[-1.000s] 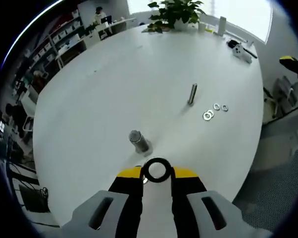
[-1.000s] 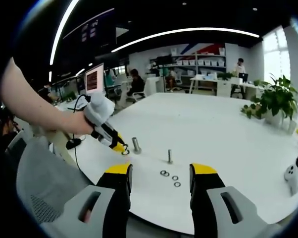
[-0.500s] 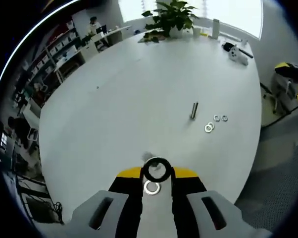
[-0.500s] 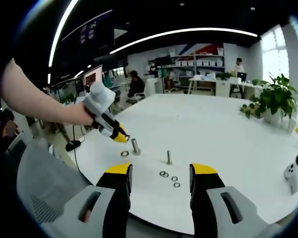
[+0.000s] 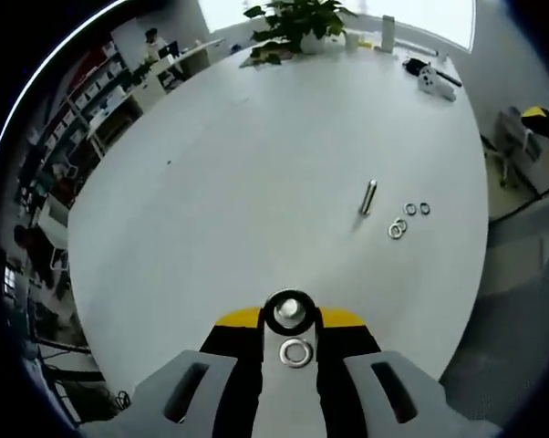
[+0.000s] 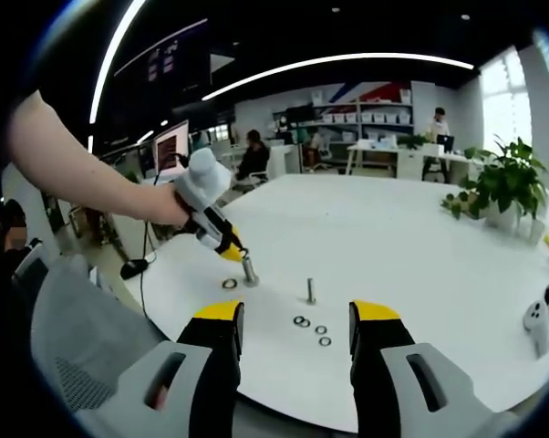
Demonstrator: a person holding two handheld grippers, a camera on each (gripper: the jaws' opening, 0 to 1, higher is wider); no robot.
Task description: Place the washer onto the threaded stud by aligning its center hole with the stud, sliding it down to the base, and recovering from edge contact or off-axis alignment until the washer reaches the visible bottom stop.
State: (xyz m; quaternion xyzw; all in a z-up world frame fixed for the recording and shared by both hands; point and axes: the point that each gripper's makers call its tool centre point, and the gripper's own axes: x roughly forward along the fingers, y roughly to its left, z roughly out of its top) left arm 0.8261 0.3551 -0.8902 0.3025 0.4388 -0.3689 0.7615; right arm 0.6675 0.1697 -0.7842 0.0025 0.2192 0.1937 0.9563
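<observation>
My left gripper (image 5: pixel 288 321) is shut on a dark-rimmed washer (image 5: pixel 268 316) held flat at its tips. The top of the thick threaded stud (image 5: pixel 289 310) shows through the washer's hole. In the right gripper view the left gripper (image 6: pixel 229 250) hovers right over this stud (image 6: pixel 250 271), the washer too small to make out there. A loose washer (image 5: pixel 295 352) lies on the table beside the stud's base, also seen as a ring (image 6: pixel 229 284). My right gripper (image 6: pixel 297 319) stands open, held back from the table's near edge.
A thin stud (image 5: pixel 369 197) stands mid-table with three loose washers (image 5: pixel 398 229) beside it. The round white table (image 5: pixel 256 155) carries a potted plant (image 5: pixel 297 18) and a white controller (image 5: pixel 427 80) at its far side. A grey chair (image 6: pixel 69 338) sits near the edge.
My left gripper has risen from the table beside the thick stud and moved over its top. The stud now shows through the washer's hole. The right gripper stays put.
</observation>
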